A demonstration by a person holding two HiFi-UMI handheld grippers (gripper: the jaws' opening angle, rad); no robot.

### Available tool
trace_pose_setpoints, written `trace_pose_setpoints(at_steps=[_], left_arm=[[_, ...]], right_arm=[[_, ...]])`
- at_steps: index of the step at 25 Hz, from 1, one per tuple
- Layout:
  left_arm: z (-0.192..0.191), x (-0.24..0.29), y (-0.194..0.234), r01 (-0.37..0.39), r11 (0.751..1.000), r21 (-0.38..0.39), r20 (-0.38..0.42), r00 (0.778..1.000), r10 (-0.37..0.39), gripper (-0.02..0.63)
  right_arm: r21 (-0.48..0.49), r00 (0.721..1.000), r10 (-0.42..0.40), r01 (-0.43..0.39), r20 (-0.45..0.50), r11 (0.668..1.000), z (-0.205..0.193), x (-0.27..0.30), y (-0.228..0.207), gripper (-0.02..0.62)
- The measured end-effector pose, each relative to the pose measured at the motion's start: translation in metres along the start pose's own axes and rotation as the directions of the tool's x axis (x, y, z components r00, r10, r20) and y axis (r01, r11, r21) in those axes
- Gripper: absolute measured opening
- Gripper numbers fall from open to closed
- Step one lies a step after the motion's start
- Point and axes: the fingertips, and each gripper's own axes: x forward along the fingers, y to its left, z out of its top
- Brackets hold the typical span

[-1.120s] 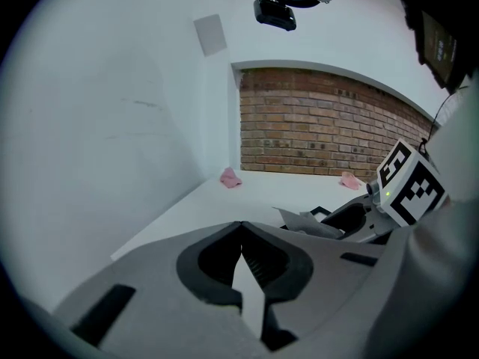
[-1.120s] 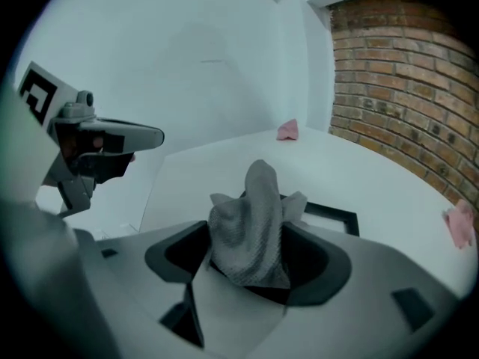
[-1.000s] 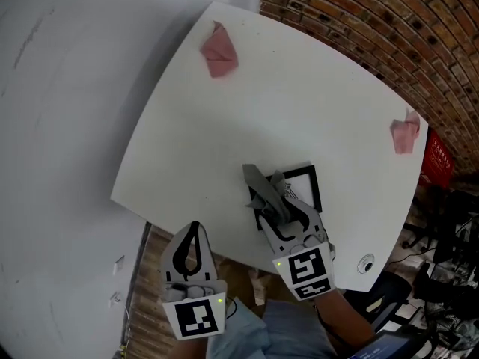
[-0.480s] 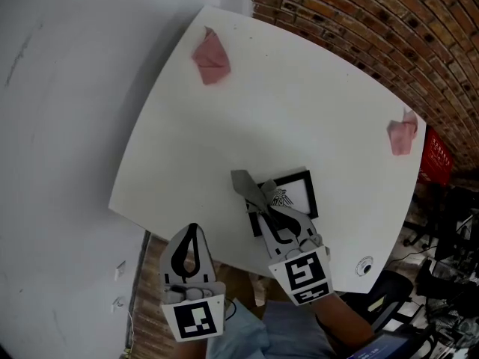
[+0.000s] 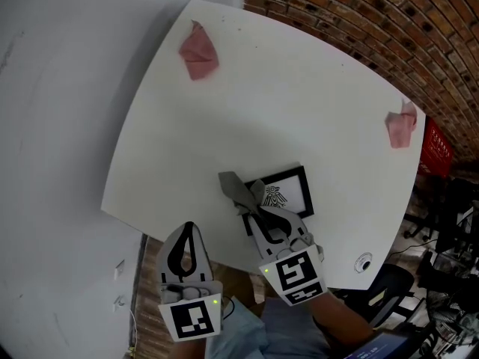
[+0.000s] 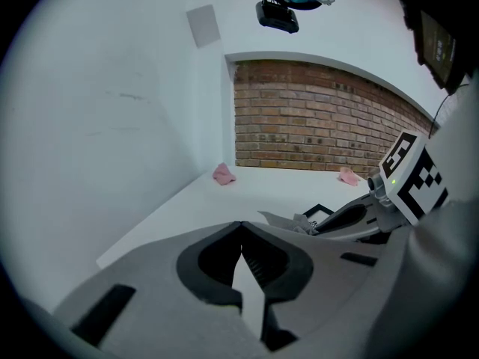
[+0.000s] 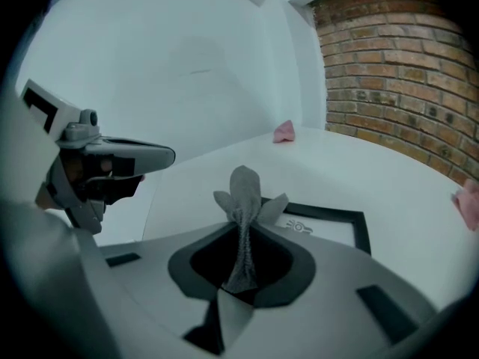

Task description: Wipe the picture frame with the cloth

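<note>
A black picture frame point(image 5: 287, 193) with a white print lies flat near the front edge of the white table point(image 5: 299, 103). One end of a crumpled grey cloth point(image 5: 237, 191) rests on the frame's left side. My right gripper point(image 5: 252, 214) has just closed its jaws, and the cloth point(image 7: 243, 199) is pinched between them, sticking up past the tips in front of the frame point(image 7: 329, 217). My left gripper point(image 5: 187, 232) hangs off the table's front edge to the left. It is shut and holds nothing point(image 6: 239, 225).
Two crumpled pink cloths lie on the table, one point(image 5: 197, 51) at the far left corner and one point(image 5: 400, 128) at the right edge. A brick wall point(image 5: 389, 28) runs behind the table. A small round white fitting point(image 5: 364, 262) sits at the front right corner.
The right gripper's jaws went from open around the grey cloth to shut on it. The left gripper has stayed where it was.
</note>
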Motion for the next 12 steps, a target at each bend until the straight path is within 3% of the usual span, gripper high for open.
trace_pose_setpoints(at_steps=[12], left_arm=[[0.001,0.007,-0.010,0.018,1.000,0.015,-0.006,1.000,-0.018,0.009]], right_arm=[[0.029,0.999,-0.044,0.044,-0.005,0.999,-0.003,-0.007,-0.018,0.051]])
